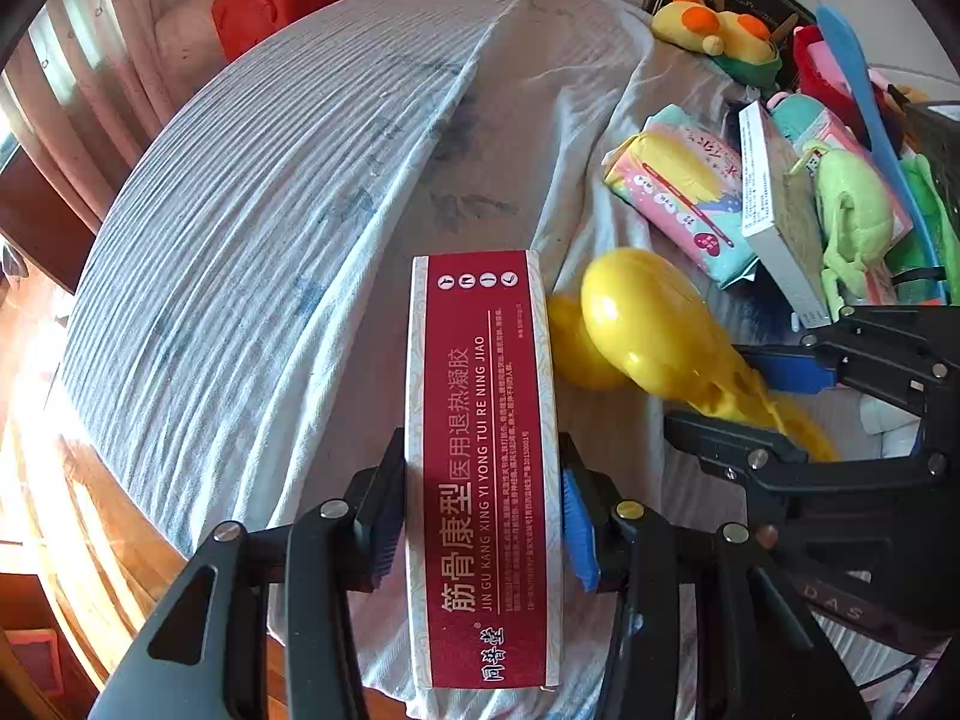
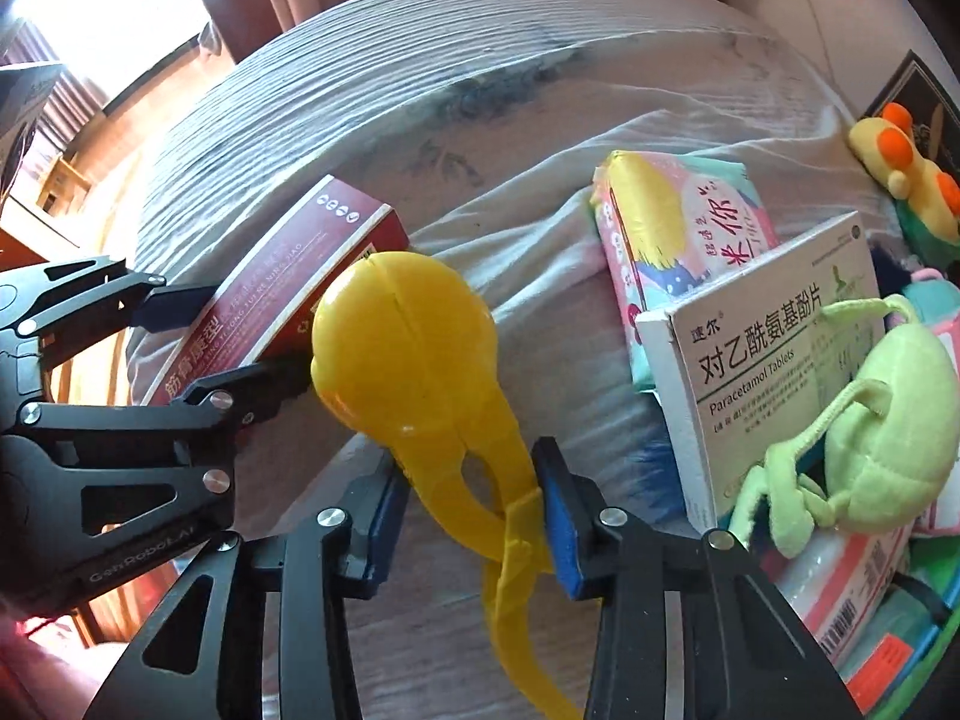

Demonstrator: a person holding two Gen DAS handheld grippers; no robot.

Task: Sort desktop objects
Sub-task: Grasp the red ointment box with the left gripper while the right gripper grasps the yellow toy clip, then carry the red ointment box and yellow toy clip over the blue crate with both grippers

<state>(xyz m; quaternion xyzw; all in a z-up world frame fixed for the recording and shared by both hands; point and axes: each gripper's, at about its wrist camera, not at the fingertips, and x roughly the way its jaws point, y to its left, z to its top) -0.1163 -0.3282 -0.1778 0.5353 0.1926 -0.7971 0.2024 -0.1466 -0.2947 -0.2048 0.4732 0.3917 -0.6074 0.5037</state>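
My left gripper (image 1: 483, 516) is shut on a long red medicine box (image 1: 486, 450), held lengthwise above the cloth-covered table (image 1: 270, 228). The box also shows in the right wrist view (image 2: 282, 294), with the left gripper (image 2: 198, 330) clamped on it. My right gripper (image 2: 465, 510) is shut on the handles of a yellow plastic snowball clamp (image 2: 408, 354), its ball end pointing forward beside the red box. The clamp (image 1: 648, 324) and the right gripper (image 1: 762, 396) also show in the left wrist view.
A pile lies at the right: a pastel tissue pack (image 2: 672, 222), a white Paracetamol box (image 2: 774, 348), a green plush toy (image 2: 882, 444), a yellow-orange plush (image 2: 906, 168), a blue spatula (image 1: 870, 120). A red bag (image 1: 270, 0) stands beyond the table.
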